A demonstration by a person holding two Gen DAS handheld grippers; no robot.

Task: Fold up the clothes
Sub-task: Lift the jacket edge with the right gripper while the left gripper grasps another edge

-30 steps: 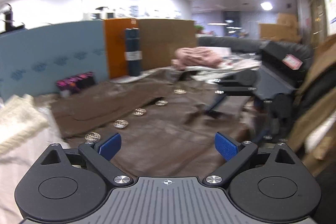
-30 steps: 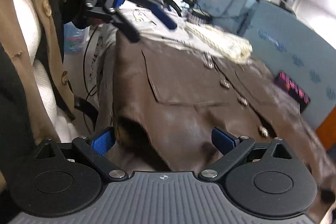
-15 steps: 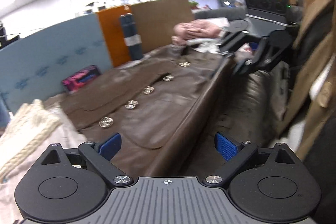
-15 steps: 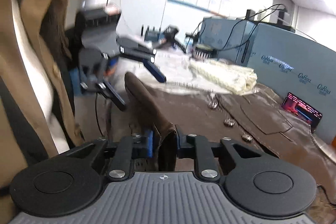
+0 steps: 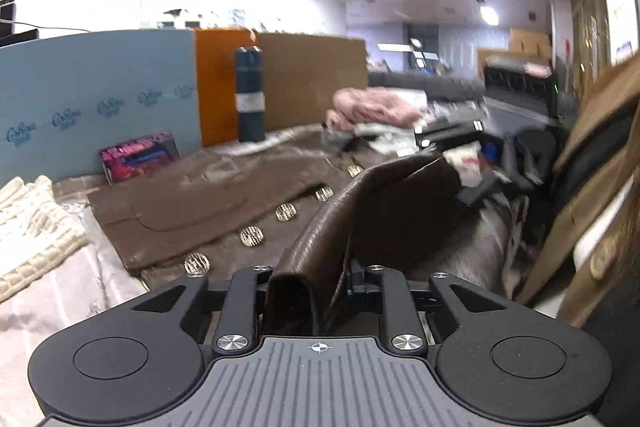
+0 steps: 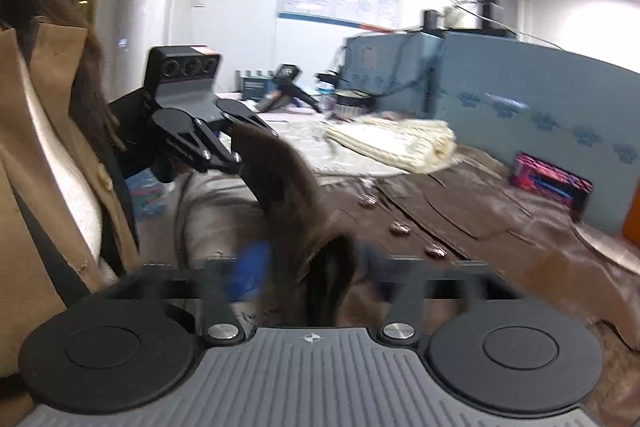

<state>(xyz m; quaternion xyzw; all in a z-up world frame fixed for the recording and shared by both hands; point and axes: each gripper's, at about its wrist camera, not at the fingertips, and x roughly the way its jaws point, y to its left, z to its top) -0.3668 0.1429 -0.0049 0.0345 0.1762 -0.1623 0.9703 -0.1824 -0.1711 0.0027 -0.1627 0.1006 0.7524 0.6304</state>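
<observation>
Your left gripper (image 5: 306, 281) has just closed its jaws on the near edge of the brown jacket (image 5: 224, 199) (buttons up on the table (image 5: 60, 291)); your right gripper's (image 6: 308, 267) jaws have just been opening, blurred, the raised fold between them.

I count one brown leather coat (image 5: 224, 195) on the table, with five metal buttons (image 5: 252, 236) visible from my left camera. One cream knit garment (image 5: 28, 223), one pink garment (image 5: 372, 107), one dark blue roll (image 5: 249, 95) standing upright, one pink-and-black box (image 5: 140, 155). Two grippers: left gripper (image 5: 306, 283), right gripper (image 6: 316, 267). One person's tan coat (image 6: 36, 163).
</observation>
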